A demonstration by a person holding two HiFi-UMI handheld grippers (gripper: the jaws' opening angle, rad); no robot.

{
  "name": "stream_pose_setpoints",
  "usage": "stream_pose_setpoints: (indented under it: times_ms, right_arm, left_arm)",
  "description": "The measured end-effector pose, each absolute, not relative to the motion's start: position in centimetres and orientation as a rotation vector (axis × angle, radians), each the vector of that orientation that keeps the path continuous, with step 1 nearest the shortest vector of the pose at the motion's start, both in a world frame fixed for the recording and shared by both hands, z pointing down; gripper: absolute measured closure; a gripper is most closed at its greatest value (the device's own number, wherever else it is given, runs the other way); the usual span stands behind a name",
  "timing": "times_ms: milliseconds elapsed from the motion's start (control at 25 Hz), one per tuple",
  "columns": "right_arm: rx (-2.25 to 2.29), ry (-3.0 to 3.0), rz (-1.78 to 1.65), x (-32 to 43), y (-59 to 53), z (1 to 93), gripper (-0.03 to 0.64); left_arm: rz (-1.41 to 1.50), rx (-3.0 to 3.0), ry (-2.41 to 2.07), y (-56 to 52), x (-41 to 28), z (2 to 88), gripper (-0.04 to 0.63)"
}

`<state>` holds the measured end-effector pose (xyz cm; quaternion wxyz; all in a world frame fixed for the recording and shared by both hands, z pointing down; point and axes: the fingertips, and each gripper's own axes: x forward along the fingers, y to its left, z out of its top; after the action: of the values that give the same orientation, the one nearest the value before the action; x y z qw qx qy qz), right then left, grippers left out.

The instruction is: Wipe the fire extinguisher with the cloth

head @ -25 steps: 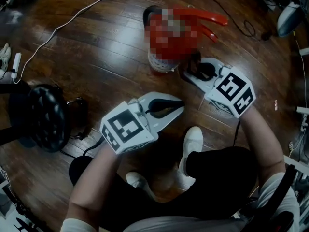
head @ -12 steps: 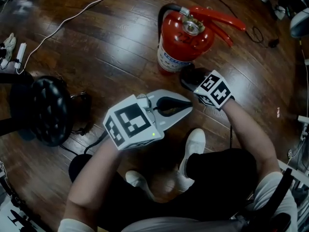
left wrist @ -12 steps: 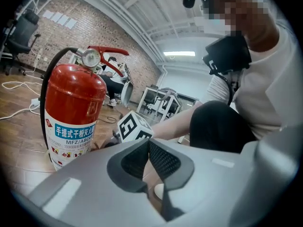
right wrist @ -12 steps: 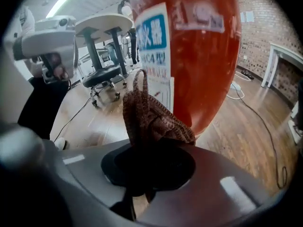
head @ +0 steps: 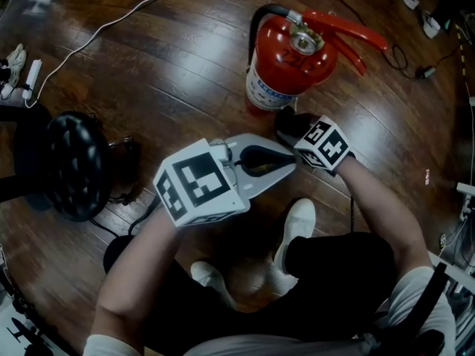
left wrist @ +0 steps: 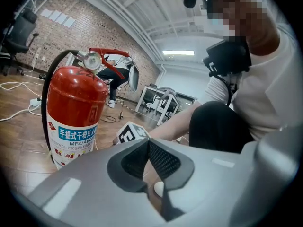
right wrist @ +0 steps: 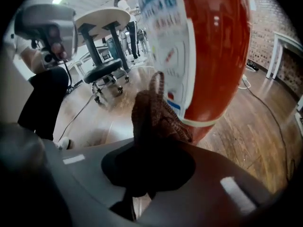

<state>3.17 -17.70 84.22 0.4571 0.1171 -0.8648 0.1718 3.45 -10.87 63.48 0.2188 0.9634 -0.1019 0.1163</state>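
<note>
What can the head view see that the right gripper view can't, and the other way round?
Only the head view: the handle and gauge on top of the fire extinguisher, and the square-marked cube. Only the right gripper view: the brown knit of the cloth, clamped in the right gripper, plus a round table. Both: the red fire extinguisher standing on the wooden floor.

Right gripper (head: 288, 123) with cloth (right wrist: 154, 112) now nearer fire extinguisher (head: 289, 58) base.

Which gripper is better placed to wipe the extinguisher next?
Right. The right gripper is shut on the cloth right beside the extinguisher base; the left gripper is shut, empty and farther back.
</note>
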Motion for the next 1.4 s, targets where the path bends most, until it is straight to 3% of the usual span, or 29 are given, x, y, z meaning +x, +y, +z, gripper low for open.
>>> stream_pose_setpoints:
  times_ms: [400, 560, 1400]
  right_arm:
    - [0.369, -2.540, 0.176, -0.8, -16.2, 62.7, 0.561]
    - [0.453, -2.593, 0.110, -2.4, -17.9, 58.8, 0.561]
    - [0.605, -2.301, 0.440, -3.2, -20.0, 79.7, 0.561]
  left_arm:
    - [0.306, 2.680, -0.282, -10.6, 1.8, 63.1, 0.594]
    - [0.314, 2.678, -0.249, -10.2, 1.6, 63.0, 0.594]
    - [0.343, 2.643, -0.168, -8.2, 0.5, 63.2, 0.594]
